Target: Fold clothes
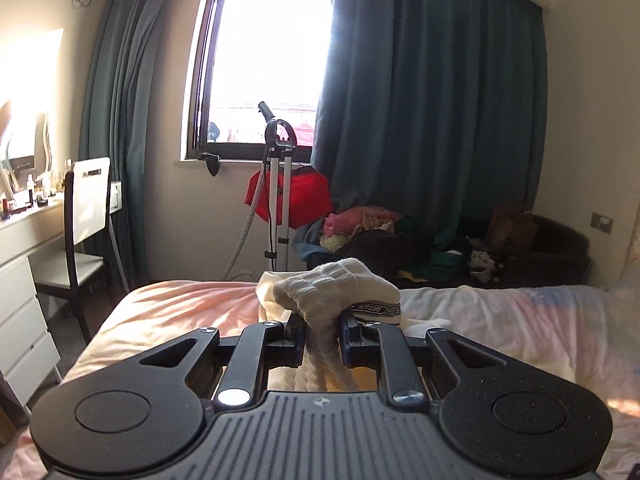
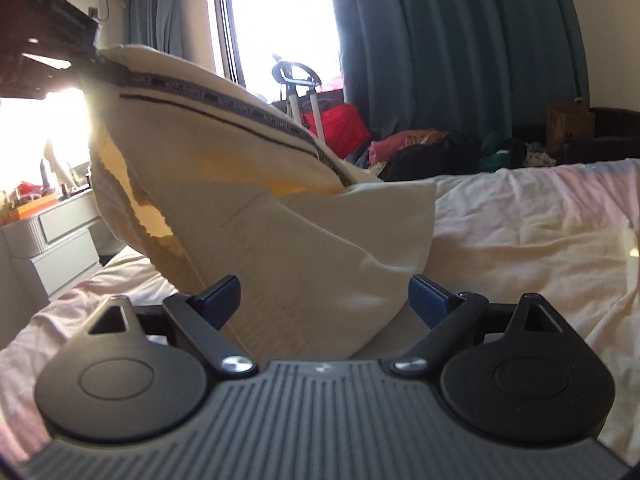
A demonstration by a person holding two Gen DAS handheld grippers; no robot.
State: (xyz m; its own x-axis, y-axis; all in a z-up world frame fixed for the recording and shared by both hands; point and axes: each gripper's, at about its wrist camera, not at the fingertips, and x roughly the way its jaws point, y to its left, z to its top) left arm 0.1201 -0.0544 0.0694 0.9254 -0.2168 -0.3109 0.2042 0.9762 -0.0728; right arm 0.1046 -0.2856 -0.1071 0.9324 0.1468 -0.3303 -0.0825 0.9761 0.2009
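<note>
Left hand-held gripper (image 1: 320, 334) clamping cream garment (image 1: 336, 288), right hand-held gripper (image 2: 324, 296) seemingly spread

Daylight floods in through an uncurtained window (image 1: 260, 60) at the back of the room; in both views its glass is blown out to pure white, with almost no detail outside. A second patch of glare burns out the far left, around a mirror (image 1: 24, 148) and a dressing table (image 2: 52, 216). The blue curtains (image 1: 432, 100) and the corner beneath them sit in deep shadow. The bed sheet (image 2: 520, 232) is softly lit, warm pink and cream. Straight lines bow outward and the frame corners go black from fisheye distortion. Both pictures are slightly soft and grainy, with the nearest cloth blurred.
</note>
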